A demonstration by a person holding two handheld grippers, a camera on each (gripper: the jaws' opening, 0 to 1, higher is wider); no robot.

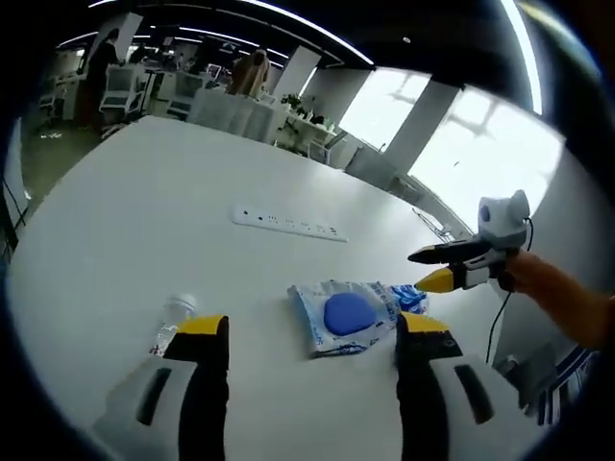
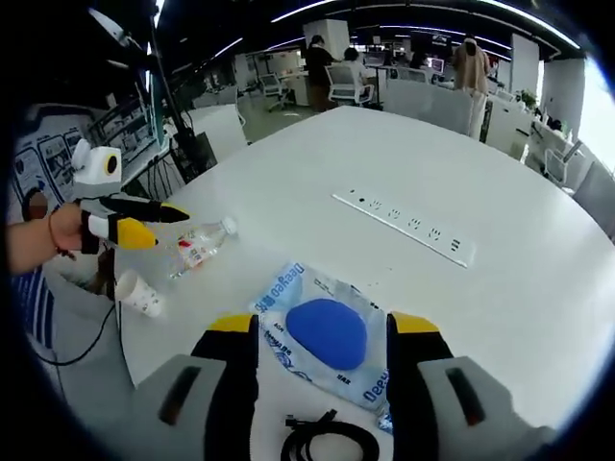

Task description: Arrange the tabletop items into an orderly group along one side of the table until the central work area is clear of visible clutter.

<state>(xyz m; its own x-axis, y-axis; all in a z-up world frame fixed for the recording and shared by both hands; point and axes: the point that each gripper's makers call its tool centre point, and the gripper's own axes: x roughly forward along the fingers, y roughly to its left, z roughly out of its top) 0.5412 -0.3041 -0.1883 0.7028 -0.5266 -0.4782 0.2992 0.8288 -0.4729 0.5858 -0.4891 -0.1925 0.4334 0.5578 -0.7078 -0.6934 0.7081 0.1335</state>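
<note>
Table first: big round white tabletop (image 2: pixel 538 288), mostly bare, w/ a long white power strip (image 2: pixel 405 224) lying flat across its middle. Next down in size, the clear plastic packet with blue print and a round blue pad inside (image 2: pixel 327 331) sits near the table edge, flat, directly ahead of both cameras; in the left gripper view it's the same packet (image 1: pixel 348 315), just beyond the jaw tips. Then a clear plastic water bottle with white cap and red-white label (image 2: pixel 200 246), on its side, well apart from the packet. A small white paper cup (image 2: pixel 140 294) lies tipped over near the bottom end of the bottle, close to the table rim. Smallest: a coiled black cable (image 2: pixel 322 440) just this side of the packet, betw. the right jaws' bases.

Left gripper (image 1: pixel 312 331): jaws apart, holding nothing, bottle just beside its left jaw. Right gripper (image 2: pixel 322 327): jaws spread wide, straddling the packet's near side from above; can't tell if touching it. It also shows in the left gripper view, tips near the packet's far corner.

Nothing grouped yet, imo; all items scattered, power strip dead centre.

Risks: packet is thin and slick, so a pinch may grab only film and let the pad slide or the bag tear. Bottle on its side could roll off the rim if nudged. Cup is light and near the edge, so a sleeve or jaw brush sends it over. Cable could snag a jaw and drag along.
</note>
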